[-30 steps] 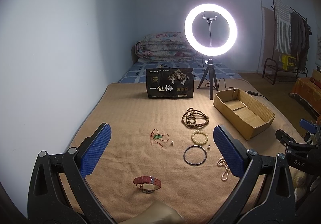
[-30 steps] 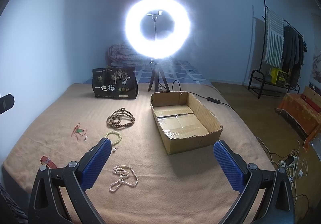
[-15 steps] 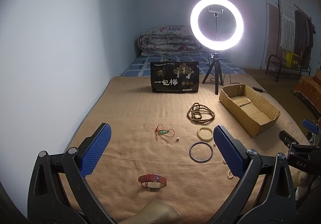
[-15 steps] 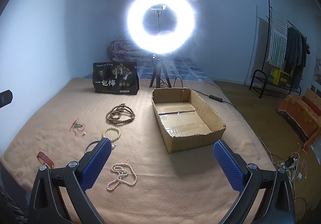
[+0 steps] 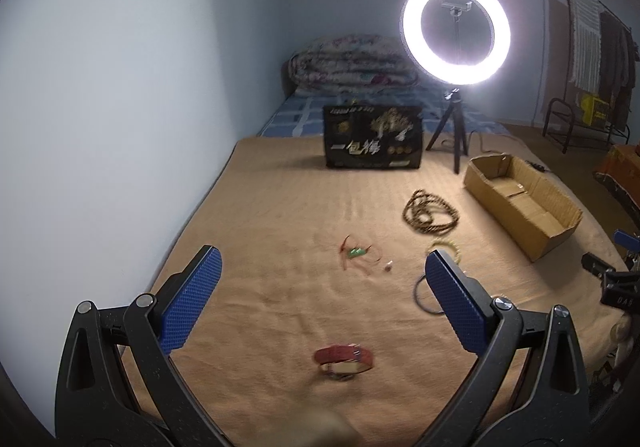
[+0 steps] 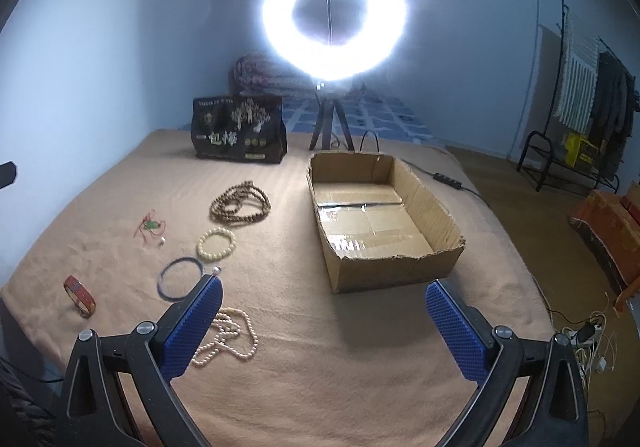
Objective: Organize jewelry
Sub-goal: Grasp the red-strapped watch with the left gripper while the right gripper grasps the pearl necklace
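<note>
Cardboard box beside wooden beads

My tan blanket carries a black snack bag standing upright; behind it glows a ring light on its tripod; clothes rack far right.

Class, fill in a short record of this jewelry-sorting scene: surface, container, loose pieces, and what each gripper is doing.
surface: tan blanket
container: cardboard box, open, nothing inside
loose pieces: brown bead strand, cream bead bracelet, dark bangle, pearl necklace, red strap, red cord pendant
left gripper: open, holds nothing
right gripper: open, holds nothing
backdrop: ring light, black bag
</note>
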Demonstrator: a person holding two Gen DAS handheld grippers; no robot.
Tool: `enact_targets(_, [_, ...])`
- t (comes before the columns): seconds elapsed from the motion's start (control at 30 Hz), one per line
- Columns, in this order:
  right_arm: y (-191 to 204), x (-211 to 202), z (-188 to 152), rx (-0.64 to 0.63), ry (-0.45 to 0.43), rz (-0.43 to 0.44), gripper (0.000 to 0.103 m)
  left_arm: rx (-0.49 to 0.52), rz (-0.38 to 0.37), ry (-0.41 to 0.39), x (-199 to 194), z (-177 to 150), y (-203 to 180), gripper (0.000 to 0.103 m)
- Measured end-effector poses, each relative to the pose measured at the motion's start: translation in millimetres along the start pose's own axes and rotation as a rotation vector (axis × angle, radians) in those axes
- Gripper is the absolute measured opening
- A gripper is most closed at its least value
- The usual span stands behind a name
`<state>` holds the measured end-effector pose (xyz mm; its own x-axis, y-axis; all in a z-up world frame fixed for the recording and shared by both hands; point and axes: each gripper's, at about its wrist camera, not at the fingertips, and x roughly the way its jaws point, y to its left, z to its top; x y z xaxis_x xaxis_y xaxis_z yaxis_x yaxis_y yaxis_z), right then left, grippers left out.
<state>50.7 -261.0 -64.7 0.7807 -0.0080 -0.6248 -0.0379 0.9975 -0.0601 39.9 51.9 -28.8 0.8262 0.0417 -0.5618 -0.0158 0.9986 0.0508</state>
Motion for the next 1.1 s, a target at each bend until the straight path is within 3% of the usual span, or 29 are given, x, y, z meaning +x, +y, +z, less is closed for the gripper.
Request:
enact_targets(0.23, [3, 40, -11, -0.008, 0.102, 0.091, 0.103, -0.045, -0.059, 0.143, 34, -28, 37, 0.103])
enact_targets(0.53, [42, 85, -33, -0.079, 0.230, 0.246, 0.099, -0.007, -0.152, 0.284, 66, -68, 17, 0.103])
enact_targets(0.63, [47, 91, -36, -0.078, 0.247, 0.252, 0.099, -0.057, -0.165, 0.326, 73, -81, 12, 0.102])
enact_targets(0.77, [49, 95, -39, -0.080, 0.267, 0.257, 0.099, -0.080, -0.189, 0.382, 80, -98, 5, 0.086])
enact_targets(0.9, [52, 100, -38, -0.077, 0.272, 0.255, 0.099, -0.092, -0.193, 0.415, 88, -107, -1, 0.086])
enact_targets(1.1, [56, 108, -45, -0.091, 0.302, 0.253, 0.100, -0.091, -0.131, 0.427, 106, -110, 2, 0.086])
